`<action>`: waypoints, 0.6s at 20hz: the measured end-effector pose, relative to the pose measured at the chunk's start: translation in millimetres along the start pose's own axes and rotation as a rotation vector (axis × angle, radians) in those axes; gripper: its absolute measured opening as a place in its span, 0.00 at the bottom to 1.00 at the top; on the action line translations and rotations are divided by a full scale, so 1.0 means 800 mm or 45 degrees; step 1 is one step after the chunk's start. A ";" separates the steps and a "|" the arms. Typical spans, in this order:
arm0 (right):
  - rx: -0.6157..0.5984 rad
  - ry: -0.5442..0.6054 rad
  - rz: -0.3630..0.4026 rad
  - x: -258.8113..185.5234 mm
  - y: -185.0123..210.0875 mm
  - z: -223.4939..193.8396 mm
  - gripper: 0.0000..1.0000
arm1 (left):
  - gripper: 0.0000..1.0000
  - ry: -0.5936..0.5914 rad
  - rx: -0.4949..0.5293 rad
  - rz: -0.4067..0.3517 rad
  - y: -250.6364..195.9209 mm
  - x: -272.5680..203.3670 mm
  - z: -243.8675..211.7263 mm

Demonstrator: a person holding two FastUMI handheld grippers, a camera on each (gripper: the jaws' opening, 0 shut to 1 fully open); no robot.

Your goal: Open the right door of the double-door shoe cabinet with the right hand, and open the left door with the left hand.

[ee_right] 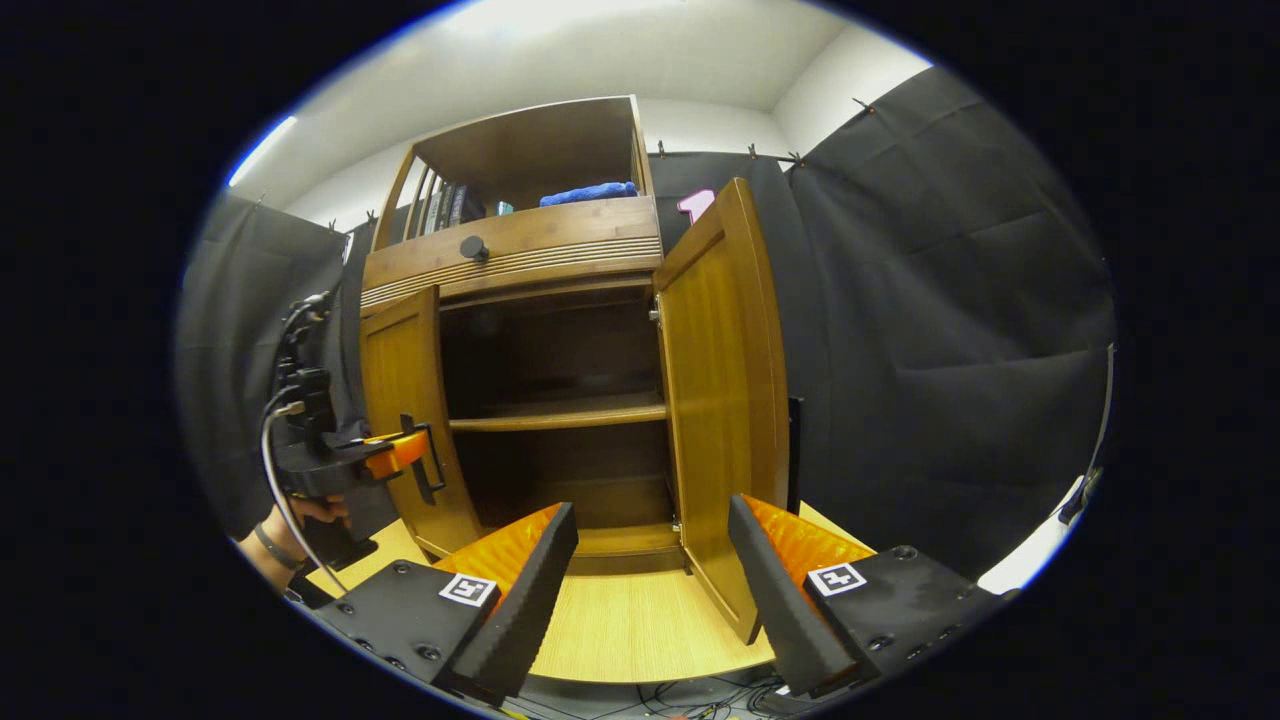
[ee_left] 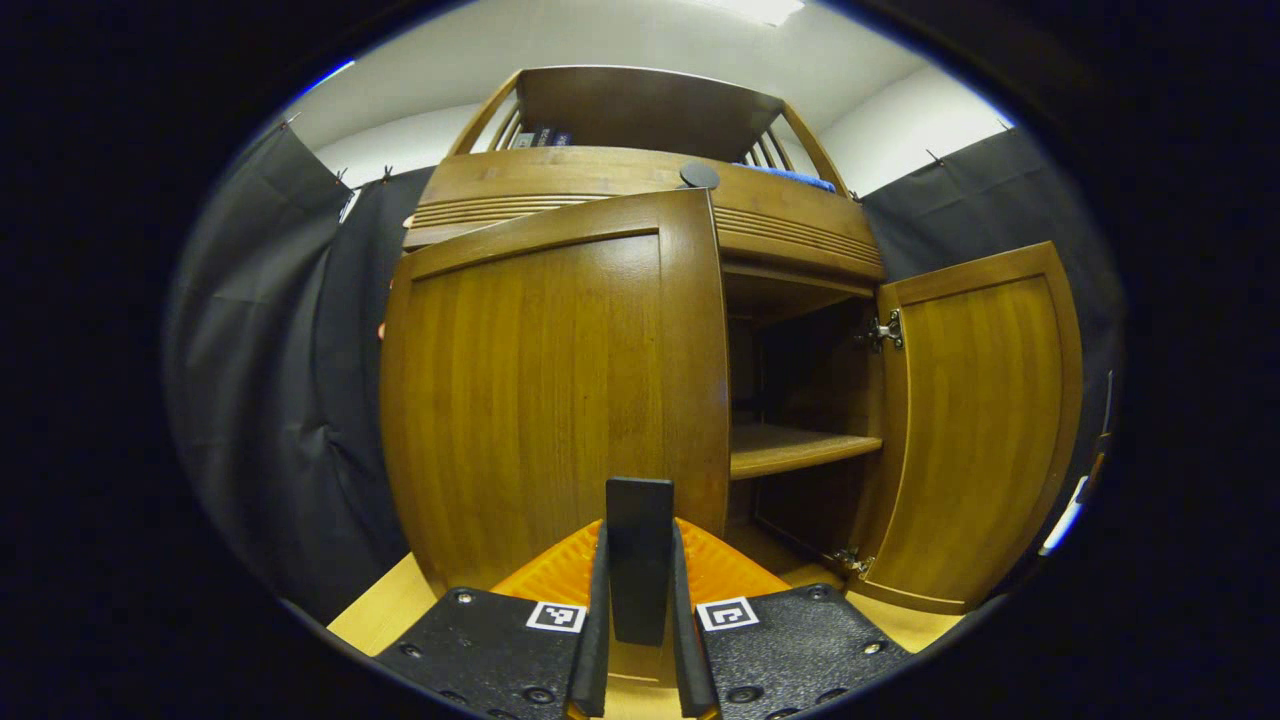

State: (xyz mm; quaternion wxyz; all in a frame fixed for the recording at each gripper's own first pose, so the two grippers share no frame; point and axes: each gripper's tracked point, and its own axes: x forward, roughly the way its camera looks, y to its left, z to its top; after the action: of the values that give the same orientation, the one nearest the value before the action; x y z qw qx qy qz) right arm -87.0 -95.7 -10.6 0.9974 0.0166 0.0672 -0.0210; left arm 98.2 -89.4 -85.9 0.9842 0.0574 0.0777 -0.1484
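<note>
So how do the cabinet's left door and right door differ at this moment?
The right door stands swung wide open, and the right gripper, fingers apart, is off it. The left door is only partly open. The left gripper is at its edge, fingers closed on a dark handle. Both are the same brown wooden panels, hinged at the outer sides.

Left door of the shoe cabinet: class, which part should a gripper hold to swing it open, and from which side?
Grip the black handle near the free edge of the left door, coming straight from the front. The handle is an upright bar standing off the panel, so fingers can close sideways across it, one on each side. The left gripper holds it this way.
</note>
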 end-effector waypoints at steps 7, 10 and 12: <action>0.040 0.015 0.088 0.002 0.023 -0.010 0.92 | 0.20 -0.058 -0.001 0.165 0.061 -0.092 0.012; 0.043 0.009 0.111 0.008 0.031 -0.006 0.98 | 0.16 -0.064 0.016 0.250 0.089 -0.124 0.015; 0.028 0.000 0.118 0.011 0.033 -0.006 0.98 | 0.17 -0.082 0.007 0.302 0.114 -0.139 0.020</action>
State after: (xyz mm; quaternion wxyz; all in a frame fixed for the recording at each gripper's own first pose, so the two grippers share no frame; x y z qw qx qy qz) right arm -77.8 -69.2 -15.7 0.9970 0.0308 0.0662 0.0246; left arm 22.8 26.3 -43.0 0.9967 0.0643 0.0384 -0.0327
